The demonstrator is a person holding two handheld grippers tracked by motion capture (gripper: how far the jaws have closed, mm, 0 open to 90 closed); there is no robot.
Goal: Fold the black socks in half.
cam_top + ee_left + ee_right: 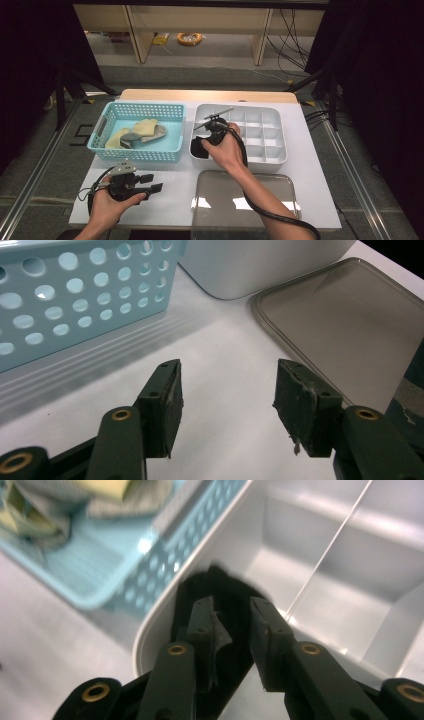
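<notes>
A black cloth piece [198, 149] lies in the near-left compartment of the white divided tray [278, 156], partly draped over its rim. My right gripper [204, 142] points down into that compartment. In the right gripper view the black cloth [225, 592] shows between the jaws of the right gripper [234, 625], whose pads stand a little apart and do not clearly press on it. My left gripper [154, 183] rests low over the table at the front left. Its jaws are open with nothing between them, as the left gripper view confirms for the left gripper [227, 400].
A light blue perforated basket [107, 145] at the back left holds several yellow and grey fabric pieces [139, 131]. A clear plastic lid [240, 200] lies flat at the table's front, right of the left gripper. The other tray compartments [350, 595] hold nothing.
</notes>
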